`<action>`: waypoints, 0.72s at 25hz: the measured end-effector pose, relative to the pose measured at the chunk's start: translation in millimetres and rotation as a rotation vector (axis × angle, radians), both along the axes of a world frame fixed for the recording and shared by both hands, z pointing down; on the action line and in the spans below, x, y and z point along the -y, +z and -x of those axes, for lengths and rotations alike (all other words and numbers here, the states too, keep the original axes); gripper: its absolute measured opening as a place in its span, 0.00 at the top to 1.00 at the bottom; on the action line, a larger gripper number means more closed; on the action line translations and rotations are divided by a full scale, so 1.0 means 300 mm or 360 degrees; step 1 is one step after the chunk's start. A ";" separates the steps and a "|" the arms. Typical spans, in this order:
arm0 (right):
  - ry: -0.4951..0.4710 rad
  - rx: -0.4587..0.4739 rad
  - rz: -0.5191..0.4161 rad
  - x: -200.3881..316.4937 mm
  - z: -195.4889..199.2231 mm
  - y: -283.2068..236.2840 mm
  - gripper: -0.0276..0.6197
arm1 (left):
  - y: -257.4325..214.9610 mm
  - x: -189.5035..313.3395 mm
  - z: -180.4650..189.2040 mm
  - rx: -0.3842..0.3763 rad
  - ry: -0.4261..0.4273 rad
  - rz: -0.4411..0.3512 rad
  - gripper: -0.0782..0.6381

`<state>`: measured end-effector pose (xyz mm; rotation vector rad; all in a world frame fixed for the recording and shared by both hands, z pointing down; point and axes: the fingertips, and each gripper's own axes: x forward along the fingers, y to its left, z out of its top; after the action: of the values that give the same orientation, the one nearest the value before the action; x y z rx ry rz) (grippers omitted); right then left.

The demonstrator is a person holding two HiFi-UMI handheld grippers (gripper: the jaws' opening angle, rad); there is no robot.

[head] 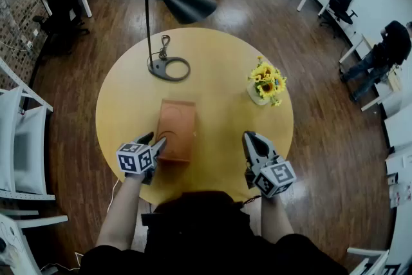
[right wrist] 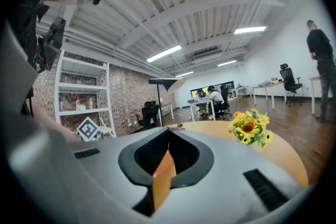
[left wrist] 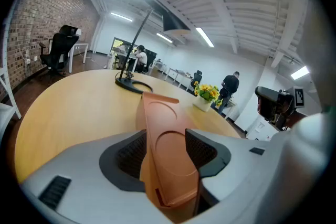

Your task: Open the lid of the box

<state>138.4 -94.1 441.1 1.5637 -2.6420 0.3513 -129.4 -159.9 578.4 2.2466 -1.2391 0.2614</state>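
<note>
An orange box with its lid down lies on the round yellow table, a little nearer to me than the middle. My left gripper is at the box's near left corner. In the left gripper view the box runs away between the spread jaws, whose pads flank it closely; I see no squeeze. The lid has two round embossed panels. My right gripper hovers to the box's right, apart from it, jaws together. In the right gripper view only a thin orange sliver shows in the slit of the right gripper.
A black desk lamp stands at the table's far side, its shade overhanging. A vase of sunflowers sits at the right. White chairs stand left of the table. Desks, office chairs and people fill the room beyond.
</note>
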 end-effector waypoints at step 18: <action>-0.0954 -0.0861 0.0454 0.160 0.364 0.589 0.72 | 0.114 0.009 -0.001 0.0036 -0.0083 0.0384 0.58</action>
<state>29.2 -142.2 617.7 0.6162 -2.3364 0.2108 -129.1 -162.5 612.7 2.0083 -1.2068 0.3951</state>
